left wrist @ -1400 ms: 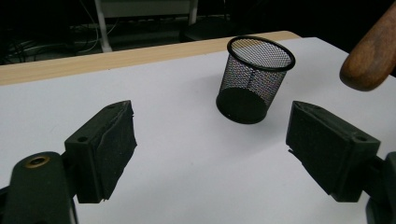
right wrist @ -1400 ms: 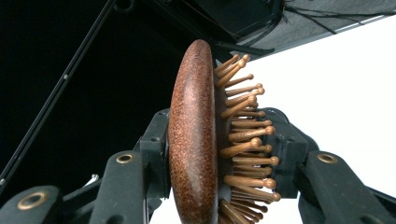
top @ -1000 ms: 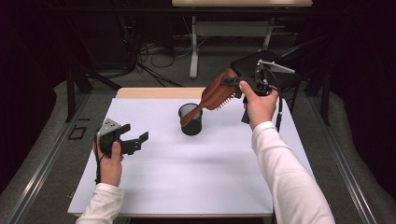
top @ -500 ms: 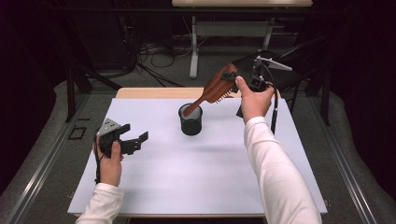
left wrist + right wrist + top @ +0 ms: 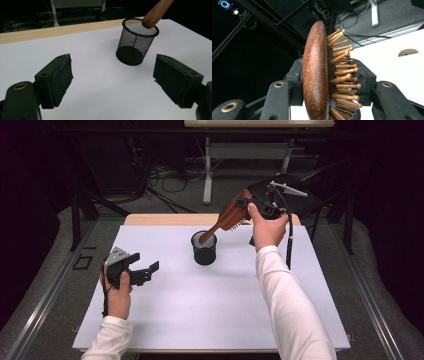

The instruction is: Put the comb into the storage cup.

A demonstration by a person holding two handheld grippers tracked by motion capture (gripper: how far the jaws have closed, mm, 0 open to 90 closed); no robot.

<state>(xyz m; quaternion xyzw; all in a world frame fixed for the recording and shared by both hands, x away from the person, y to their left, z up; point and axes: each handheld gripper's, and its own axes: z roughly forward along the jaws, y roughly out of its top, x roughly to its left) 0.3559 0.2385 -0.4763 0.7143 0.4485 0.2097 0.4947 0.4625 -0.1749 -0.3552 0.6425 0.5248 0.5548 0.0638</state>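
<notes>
- Since a moment ago, you have tipped the brown wooden hairbrush with round-tipped wooden pins lower, and its handle tip now sits inside the top of the black wire-mesh cup.
- Your right gripper is clamped on the head of the brush: in the right gripper view, one jaw presses the smooth back and the other presses the pins.
- From your right hand, the brush slants down and to the left, with its handle end just past the cup's rim.
- The cup stands upright near the middle of the flat white table top, a little toward the far side.
- Your left gripper is held low over the table, well apart from the cup, with its jaws wide apart and nothing between them.
- I think you are putting the brush into the cup, handle first.
- Next, it looks like you should slide the handle deeper until it touches the bottom.
- Go slowly, because the light cup could tip if the handle pushes on its wall.
- Then let go.
</notes>
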